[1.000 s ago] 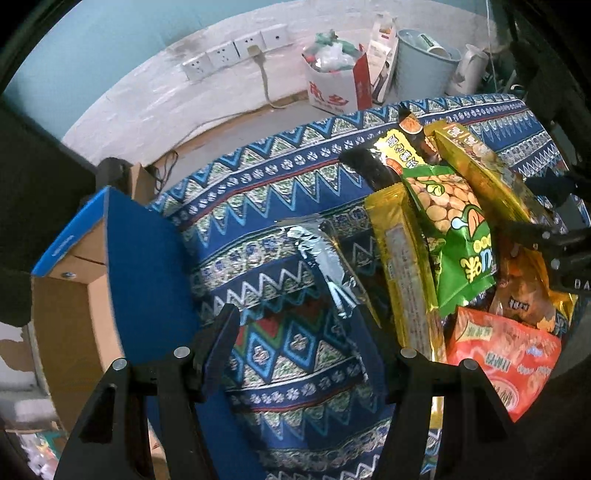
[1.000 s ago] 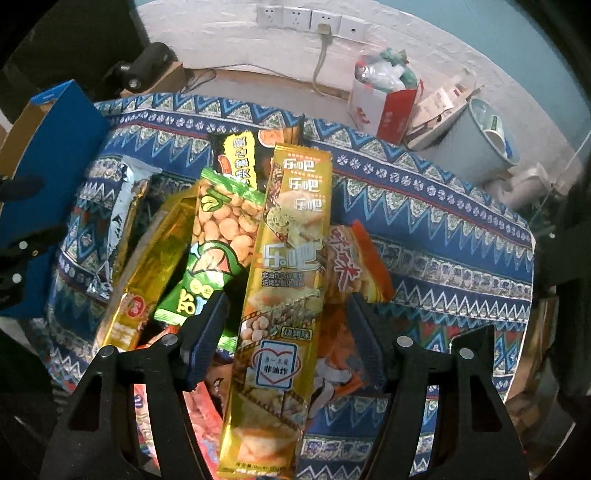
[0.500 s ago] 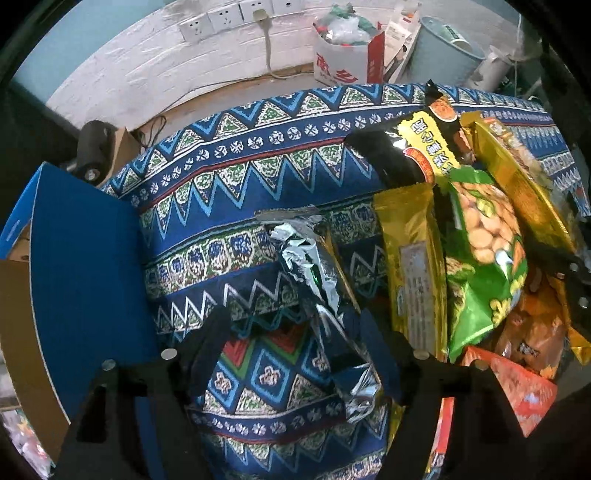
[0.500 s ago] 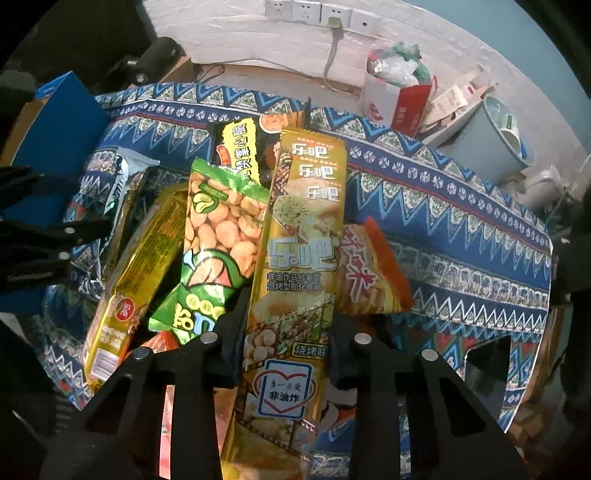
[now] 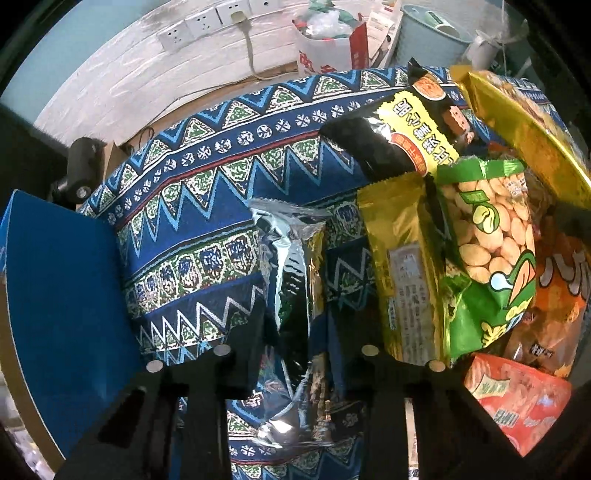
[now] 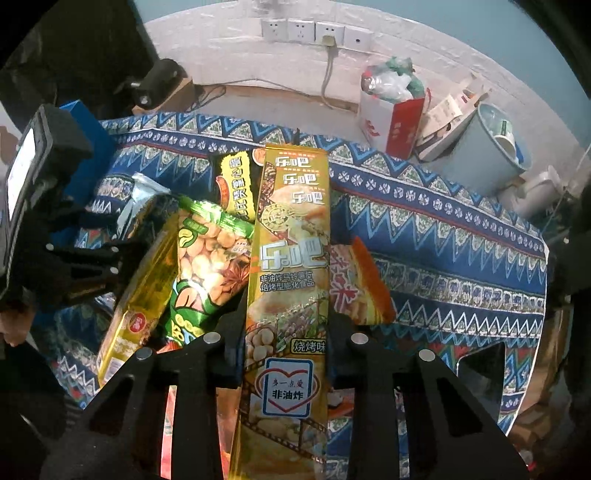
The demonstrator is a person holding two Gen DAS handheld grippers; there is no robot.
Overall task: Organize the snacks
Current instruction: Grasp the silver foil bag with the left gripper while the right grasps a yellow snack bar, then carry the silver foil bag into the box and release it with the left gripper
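Note:
My left gripper [image 5: 295, 328] is shut on a silver foil snack pack [image 5: 291, 273] lying on the blue patterned cloth [image 5: 207, 192]. My right gripper [image 6: 286, 314] is shut on a long gold snack box [image 6: 291, 266] that lies on top of the snack pile. The pile holds a green peanut bag [image 6: 207, 266], a gold pouch [image 6: 136, 302], a black and yellow bag [image 6: 236, 184] and an orange bag [image 6: 358, 284]. The left gripper shows at the left of the right wrist view [image 6: 92, 258].
A blue cardboard box [image 5: 62, 310] stands at the left edge of the cloth. Behind the table are wall sockets [image 6: 314, 31], a red and white bag of rubbish [image 6: 391, 110] and a pale blue bin [image 6: 484, 147]. A red snack bag [image 5: 517, 398] lies at the front right.
Both grippers have moved forward and closed: the left onto the silver foil pack, the right onto the long gold box.

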